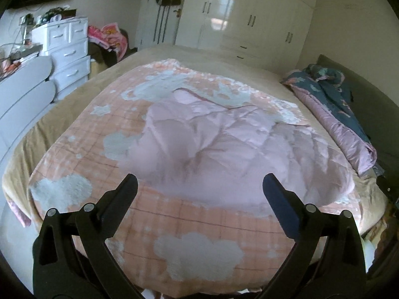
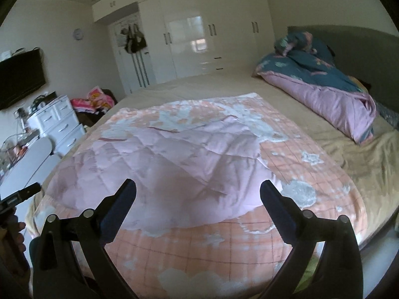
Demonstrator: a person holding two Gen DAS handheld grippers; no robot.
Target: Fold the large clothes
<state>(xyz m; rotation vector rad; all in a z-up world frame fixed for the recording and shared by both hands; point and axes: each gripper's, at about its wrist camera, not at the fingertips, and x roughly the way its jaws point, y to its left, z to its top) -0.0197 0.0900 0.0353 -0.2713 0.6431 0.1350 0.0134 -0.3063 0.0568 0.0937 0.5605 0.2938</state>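
Above the bed's near edge I hold both grippers, left gripper (image 1: 199, 186) and right gripper (image 2: 198, 193), spread wide and empty over the crumpled pink quilted jacket (image 1: 224, 144), whose puffy layers could slip from a shallow pinch.

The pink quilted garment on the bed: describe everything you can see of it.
The pink garment is pale pink, puffy and stitched in diamond quilting, likely padded. A darker trim line runs along its far edge. It lies spread but rumpled and creased, not yet folded, on the peach blanket with white cloud shapes that covers the bed. Only the blanket touches it. The left gripper and right gripper are open above its near edge, holding nothing.
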